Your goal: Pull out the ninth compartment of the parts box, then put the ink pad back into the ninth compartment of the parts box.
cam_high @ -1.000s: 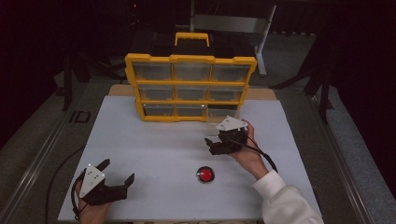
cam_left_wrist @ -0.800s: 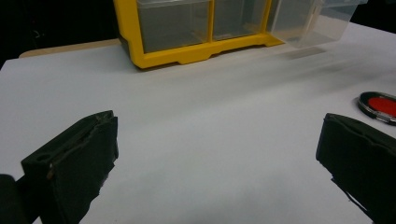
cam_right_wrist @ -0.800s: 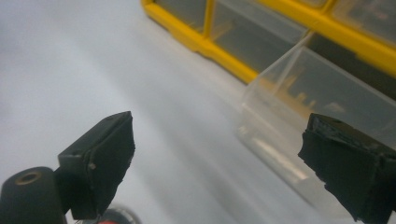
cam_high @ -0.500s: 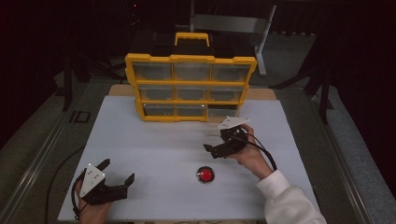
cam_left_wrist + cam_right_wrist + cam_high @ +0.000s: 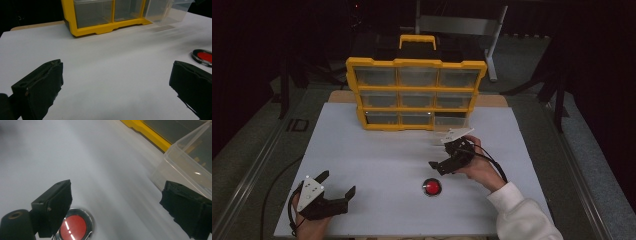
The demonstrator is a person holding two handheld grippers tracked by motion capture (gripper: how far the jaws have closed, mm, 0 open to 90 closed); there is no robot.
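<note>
right gripper jaws spread, empty, just above red disc on white board; left gripper spread near front edge; pulled-out clear drawer close beside.

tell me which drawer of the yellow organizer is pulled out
The bottom-right drawer: its clear box juts forward from the yellow organizer toward the right tongs, while the other eight sit flush in the frame.

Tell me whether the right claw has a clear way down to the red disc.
Probably yes. The right claw hangs open just above and beside the red disc, with bare white tabletop between them. The pulled-out clear drawer lies off to the side.
</note>
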